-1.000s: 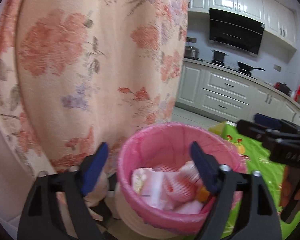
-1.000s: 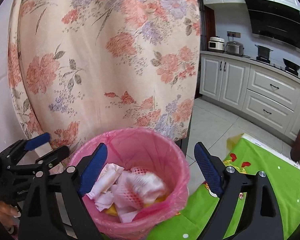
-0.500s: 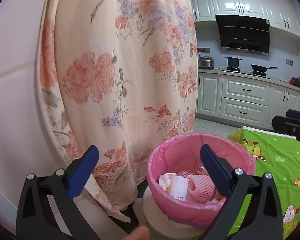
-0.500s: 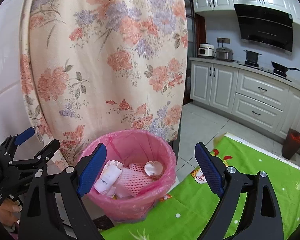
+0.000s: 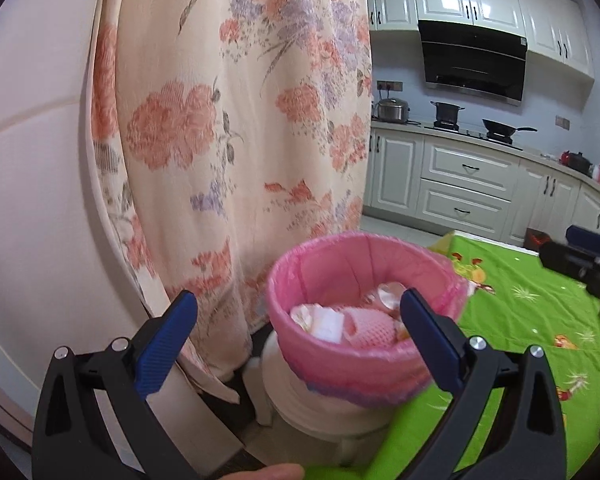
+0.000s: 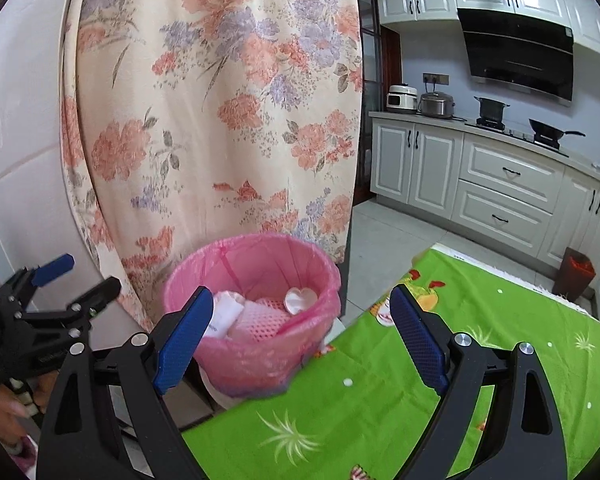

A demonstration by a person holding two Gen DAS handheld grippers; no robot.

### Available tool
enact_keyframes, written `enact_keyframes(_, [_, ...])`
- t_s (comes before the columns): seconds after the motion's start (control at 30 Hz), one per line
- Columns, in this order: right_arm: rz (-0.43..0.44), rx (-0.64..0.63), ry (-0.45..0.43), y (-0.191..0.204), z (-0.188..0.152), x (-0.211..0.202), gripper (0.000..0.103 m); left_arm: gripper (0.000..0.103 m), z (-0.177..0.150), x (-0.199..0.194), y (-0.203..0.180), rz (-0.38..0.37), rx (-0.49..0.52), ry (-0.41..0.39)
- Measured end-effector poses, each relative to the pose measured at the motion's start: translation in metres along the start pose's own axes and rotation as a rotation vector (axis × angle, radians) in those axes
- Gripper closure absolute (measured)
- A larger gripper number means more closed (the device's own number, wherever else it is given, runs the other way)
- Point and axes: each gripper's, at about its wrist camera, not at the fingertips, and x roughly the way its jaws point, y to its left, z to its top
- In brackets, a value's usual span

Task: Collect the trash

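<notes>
We are between pickups: both the left gripper point(image 5: 296, 340) and the right gripper point(image 6: 300, 340) have their fingers wide apart with nothing between them. The left fingers have just been opening, empty. The pink-lined bin point(image 6: 252, 312) stands at the edge of the green-clothed table point(image 6: 480, 360), before the floral curtain point(image 6: 220, 120), holding wrappers and foam netting point(image 6: 260, 322). We judge the next move is finding more trash beyond the bin; none shows here

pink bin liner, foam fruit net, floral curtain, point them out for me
pink bin liner point(image 6: 300, 254), right wrist view, inner back wall.
foam fruit net point(image 6: 266, 318), right wrist view, mesh middle.
floral curtain point(image 5: 228, 128), left wrist view, middle fold.
</notes>
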Motion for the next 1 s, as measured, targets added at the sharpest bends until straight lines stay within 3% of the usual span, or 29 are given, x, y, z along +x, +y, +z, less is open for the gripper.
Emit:
enact_keyframes(0.3, [0.011,-0.012,0.050,0.010,-0.029,0.001,0.018,0.005,-0.015,-0.015,-0.007,-0.048,-0.007,0.016])
enact_keyframes(1.0, [0.008,-0.010,0.019,0.012,-0.028,-0.009,0.018,0.005,-0.013,-0.023,-0.012,-0.042,0.025,-0.025])
